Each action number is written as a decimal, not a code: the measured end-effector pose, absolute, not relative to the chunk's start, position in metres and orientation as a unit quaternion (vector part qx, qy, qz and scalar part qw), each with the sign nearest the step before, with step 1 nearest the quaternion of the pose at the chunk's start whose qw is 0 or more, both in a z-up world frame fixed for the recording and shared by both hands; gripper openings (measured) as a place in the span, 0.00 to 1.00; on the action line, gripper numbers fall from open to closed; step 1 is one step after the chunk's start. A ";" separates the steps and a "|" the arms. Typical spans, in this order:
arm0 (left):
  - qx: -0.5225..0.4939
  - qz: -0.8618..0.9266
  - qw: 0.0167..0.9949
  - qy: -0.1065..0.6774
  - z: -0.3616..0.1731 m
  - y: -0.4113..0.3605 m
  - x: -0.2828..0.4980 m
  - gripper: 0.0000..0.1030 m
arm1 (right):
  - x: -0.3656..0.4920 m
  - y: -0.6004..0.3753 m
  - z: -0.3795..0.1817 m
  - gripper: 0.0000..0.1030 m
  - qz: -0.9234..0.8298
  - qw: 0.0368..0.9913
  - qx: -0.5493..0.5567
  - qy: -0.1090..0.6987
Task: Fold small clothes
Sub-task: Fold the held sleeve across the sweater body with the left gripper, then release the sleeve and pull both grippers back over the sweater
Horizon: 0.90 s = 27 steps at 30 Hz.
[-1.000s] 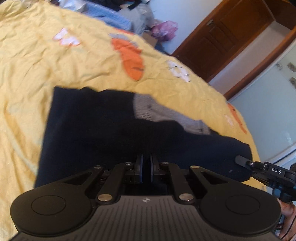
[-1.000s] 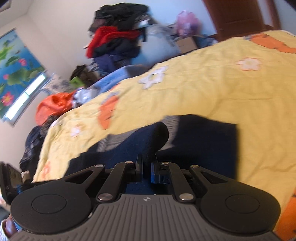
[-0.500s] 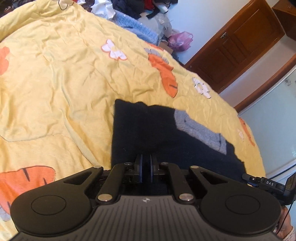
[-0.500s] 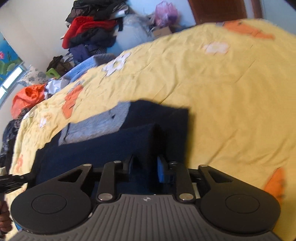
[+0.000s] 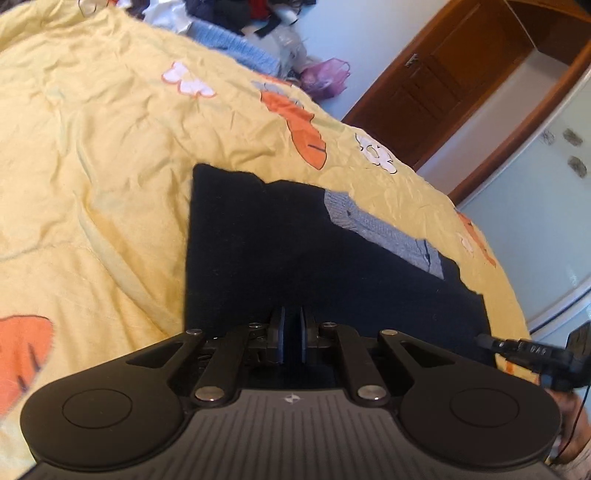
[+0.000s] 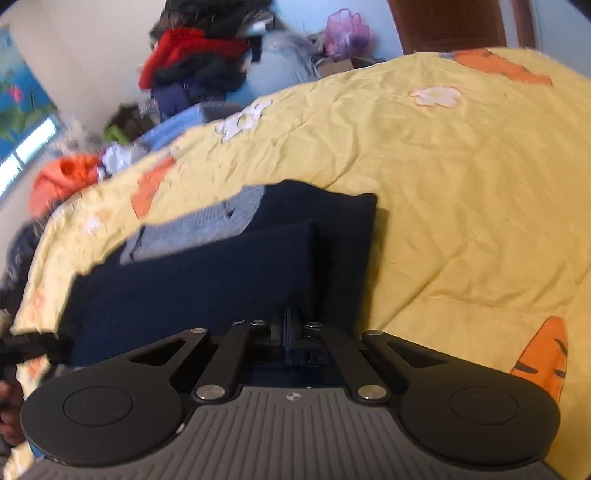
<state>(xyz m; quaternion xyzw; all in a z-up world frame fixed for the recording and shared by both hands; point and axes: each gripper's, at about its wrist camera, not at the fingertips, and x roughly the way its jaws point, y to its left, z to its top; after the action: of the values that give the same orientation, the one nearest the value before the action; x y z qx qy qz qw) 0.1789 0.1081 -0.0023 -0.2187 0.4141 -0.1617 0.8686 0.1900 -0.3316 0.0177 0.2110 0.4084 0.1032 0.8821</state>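
A dark navy knitted garment (image 5: pixel 295 258) with a grey ribbed band (image 5: pixel 384 232) lies flat on the yellow bedspread (image 5: pixel 92 166). It also shows in the right wrist view (image 6: pixel 207 280), where a folded layer lies on top and the grey band (image 6: pixel 199 229) sits at its far left. My left gripper (image 5: pixel 291 328) is shut at the garment's near edge; whether cloth is between the pads is hidden. My right gripper (image 6: pixel 291 328) is shut over the near edge of the folded layer, with no cloth visibly between the pads. The right gripper's tip (image 5: pixel 528 350) shows at the left wrist view's right edge.
The bedspread (image 6: pixel 461 184) has orange carrot and white flower prints. A heap of clothes (image 6: pixel 199 62) and a purple bag (image 6: pixel 347 33) sit beyond the bed's far side. A wooden door (image 5: pixel 454 77) stands behind the bed.
The right gripper laid the lifted dark fold down flat on the garment, opened, and has shut again. The left gripper stayed shut and drew back toward the near edge.
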 end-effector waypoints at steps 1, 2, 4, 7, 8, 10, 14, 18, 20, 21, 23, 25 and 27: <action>-0.221 -0.153 0.869 0.416 0.001 0.110 0.176 0.08 | 0.188 -0.332 0.019 0.00 0.100 0.883 0.208 0.409; -0.226 -0.145 0.868 0.417 0.004 0.112 0.171 0.08 | 0.184 -0.331 0.022 0.00 0.095 0.884 0.205 0.408; -0.232 -0.149 0.872 0.405 0.014 0.115 0.159 0.24 | 0.175 -0.329 0.030 0.09 0.110 0.886 0.207 0.400; -0.226 -0.164 0.881 0.383 0.027 0.110 0.145 0.95 | 0.167 -0.315 0.043 0.17 0.107 0.901 0.159 0.389; -0.219 -0.157 0.887 0.375 0.029 0.106 0.142 0.94 | 0.167 -0.308 0.043 0.17 0.103 0.905 0.139 0.389; -0.182 -0.144 0.894 0.384 0.026 0.094 0.140 0.94 | 0.165 -0.295 0.039 0.17 0.099 0.906 0.095 0.401; -0.047 -0.127 0.911 0.391 0.012 0.058 0.108 0.93 | 0.133 -0.271 0.024 0.16 0.092 0.916 -0.028 0.390; -0.009 -0.092 0.911 0.402 0.010 0.043 0.056 0.94 | 0.094 -0.279 0.033 0.22 0.105 0.912 0.007 0.396; -0.022 -0.065 0.910 0.409 0.009 0.041 0.032 0.97 | 0.068 -0.278 0.038 0.42 0.112 0.917 0.020 0.381; -0.025 -0.051 0.910 0.410 0.008 0.040 0.021 0.97 | 0.057 -0.277 0.038 0.49 0.114 0.918 0.027 0.379; -0.025 -0.023 0.912 0.408 0.005 0.037 0.000 1.00 | 0.037 -0.273 0.035 0.69 0.120 0.917 0.042 0.378; -0.013 -0.003 0.917 0.399 0.002 0.032 -0.016 1.00 | 0.024 -0.261 0.025 0.93 0.115 0.916 0.020 0.385; -0.007 0.014 0.923 0.385 0.000 0.026 -0.027 1.00 | 0.014 -0.252 0.012 0.95 0.097 0.921 -0.005 0.377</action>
<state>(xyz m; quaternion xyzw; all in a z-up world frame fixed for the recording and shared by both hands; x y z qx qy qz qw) -0.0265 0.0263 0.0000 -0.0065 0.3854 0.0138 0.9226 0.0136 -0.2518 0.0122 -0.0051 0.3765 0.0971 0.9213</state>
